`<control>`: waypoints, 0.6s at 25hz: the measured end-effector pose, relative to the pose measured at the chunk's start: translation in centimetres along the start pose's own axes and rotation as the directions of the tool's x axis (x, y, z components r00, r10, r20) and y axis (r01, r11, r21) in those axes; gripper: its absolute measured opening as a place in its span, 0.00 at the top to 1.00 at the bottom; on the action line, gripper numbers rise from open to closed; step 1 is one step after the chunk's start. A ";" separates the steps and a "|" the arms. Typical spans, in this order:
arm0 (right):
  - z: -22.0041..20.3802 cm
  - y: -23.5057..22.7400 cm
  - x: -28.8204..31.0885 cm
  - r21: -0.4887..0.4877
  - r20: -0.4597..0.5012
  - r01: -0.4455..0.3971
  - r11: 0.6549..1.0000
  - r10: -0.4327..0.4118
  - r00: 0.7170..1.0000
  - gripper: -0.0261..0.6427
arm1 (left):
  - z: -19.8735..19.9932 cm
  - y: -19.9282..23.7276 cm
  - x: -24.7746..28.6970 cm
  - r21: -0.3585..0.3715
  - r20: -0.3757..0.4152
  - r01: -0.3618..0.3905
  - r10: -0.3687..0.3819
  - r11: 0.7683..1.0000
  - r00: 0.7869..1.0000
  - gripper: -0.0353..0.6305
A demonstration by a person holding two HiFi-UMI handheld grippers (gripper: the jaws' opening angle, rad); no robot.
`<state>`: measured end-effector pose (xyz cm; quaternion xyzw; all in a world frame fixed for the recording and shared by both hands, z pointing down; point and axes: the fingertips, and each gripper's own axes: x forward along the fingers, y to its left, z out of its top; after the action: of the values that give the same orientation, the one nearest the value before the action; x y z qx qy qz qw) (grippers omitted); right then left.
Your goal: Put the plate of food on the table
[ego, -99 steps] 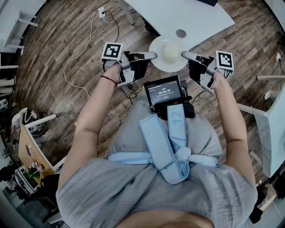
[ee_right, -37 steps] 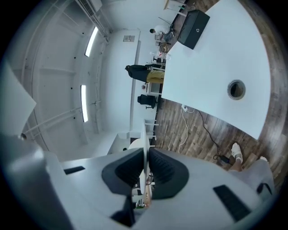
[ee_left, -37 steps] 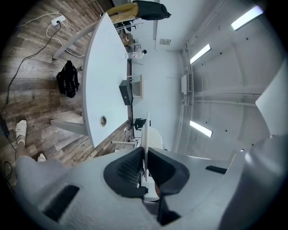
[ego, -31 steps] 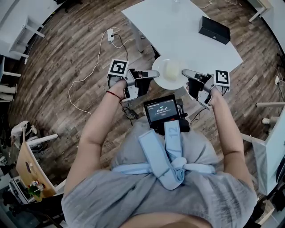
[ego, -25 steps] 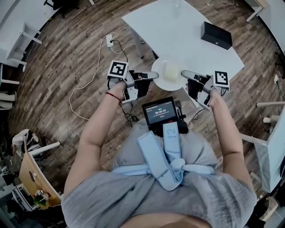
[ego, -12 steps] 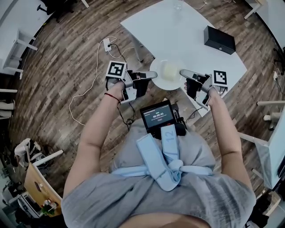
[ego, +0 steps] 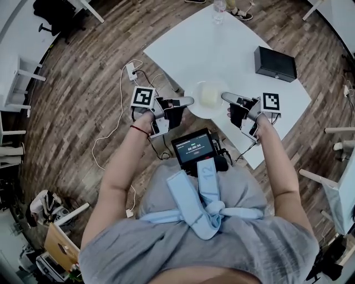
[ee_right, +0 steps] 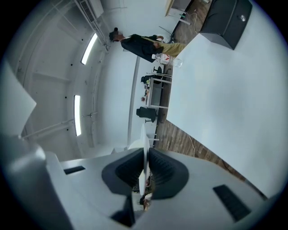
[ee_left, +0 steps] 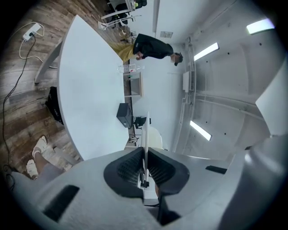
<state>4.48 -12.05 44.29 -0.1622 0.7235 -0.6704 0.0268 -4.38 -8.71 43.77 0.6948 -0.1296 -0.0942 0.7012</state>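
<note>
Here, nearest the person, a screen sits at the chest. Just beyond it, the plate, with pale food on it, hangs between the claws. The left claw is clamped on its left rim and the right claw on its right rim. Each claw's own view shows the thin rim pinched between the pads. The plate sits over the near edge of the white desk; whether it touches is unclear. Farther back stand a black box and a glass.
</note>
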 end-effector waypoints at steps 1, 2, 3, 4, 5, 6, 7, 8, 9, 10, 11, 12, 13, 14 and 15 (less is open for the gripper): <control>0.0 0.0 0.0 -0.009 0.001 0.003 1.000 -0.003 1.000 0.89 | 0.1 -0.1 0.0 0.006 -0.002 0.003 -0.002 1.000 1.000 0.90; 0.1 0.1 0.2 -0.016 0.000 0.003 1.000 -0.003 1.000 0.89 | 0.2 -0.1 -0.2 0.013 -0.003 0.001 -0.001 1.000 1.000 0.90; 0.0 0.2 0.4 -0.020 -0.002 0.001 1.000 -0.001 1.000 0.89 | 0.4 0.0 -0.3 0.020 -0.003 -0.004 0.004 1.000 1.000 0.90; 0.0 0.4 0.5 -0.019 -0.002 -0.001 1.000 0.001 1.000 0.89 | 0.5 0.0 -0.4 0.026 -0.003 -0.009 0.009 1.000 1.000 0.90; 0.0 0.5 0.4 -0.019 0.001 -0.001 1.000 0.001 1.000 0.89 | 0.6 0.0 -0.4 0.030 -0.004 -0.011 0.011 0.999 1.000 0.90; 0.0 0.6 0.3 -0.020 0.005 0.001 1.000 -0.001 1.000 0.89 | 0.6 0.0 -0.3 0.031 -0.005 -0.010 0.010 0.999 1.000 0.90; 0.1 0.7 0.2 -0.022 0.011 0.003 1.000 -0.002 1.000 0.89 | 0.5 0.0 -0.2 0.032 -0.006 -0.008 0.008 0.999 1.000 0.90; 0.1 0.8 0.1 -0.022 0.017 0.002 1.000 -0.001 1.000 0.89 | 0.5 0.0 -0.1 0.032 -0.009 -0.005 0.005 0.999 1.000 0.90; 0.0 0.7 0.1 -0.021 0.024 -0.001 1.000 0.001 1.000 0.89 | 0.5 0.1 -0.1 0.034 -0.014 -0.002 0.003 0.999 1.000 0.90; -0.1 0.6 0.1 -0.019 0.030 -0.002 1.000 0.003 1.000 0.89 | 0.5 0.2 -0.1 0.037 -0.020 0.000 0.001 0.999 1.000 0.90; 0.1 0.3 0.3 -0.018 0.035 -0.002 1.000 0.002 0.999 0.89 | 0.8 0.5 0.0 0.039 -0.027 0.002 -0.001 0.999 1.000 0.90; 0.5 0.0 0.6 -0.016 0.041 0.000 1.000 0.001 0.999 0.89 | 1.4 0.8 0.0 0.041 -0.033 0.004 -0.002 0.999 0.999 0.90; 1.3 -0.3 1.3 -0.015 0.045 0.002 1.000 -0.001 0.999 0.89 | 2.5 1.0 0.0 0.041 -0.040 0.005 -0.003 0.999 0.999 0.90; 2.4 -0.4 2.1 -0.015 0.048 0.005 1.000 -0.005 0.999 0.89 | 3.9 1.2 0.0 0.039 -0.047 0.006 -0.004 0.999 0.999 0.90; 3.7 -0.3 2.9 -0.016 0.051 0.012 1.000 -0.011 0.999 0.89 | 5.4 1.2 0.0 0.036 -0.056 0.007 -0.005 0.999 0.998 0.90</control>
<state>2.77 -16.35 44.77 -0.1838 0.7270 -0.6603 0.0401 -6.16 -13.81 44.99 0.7101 -0.1096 -0.0744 0.6915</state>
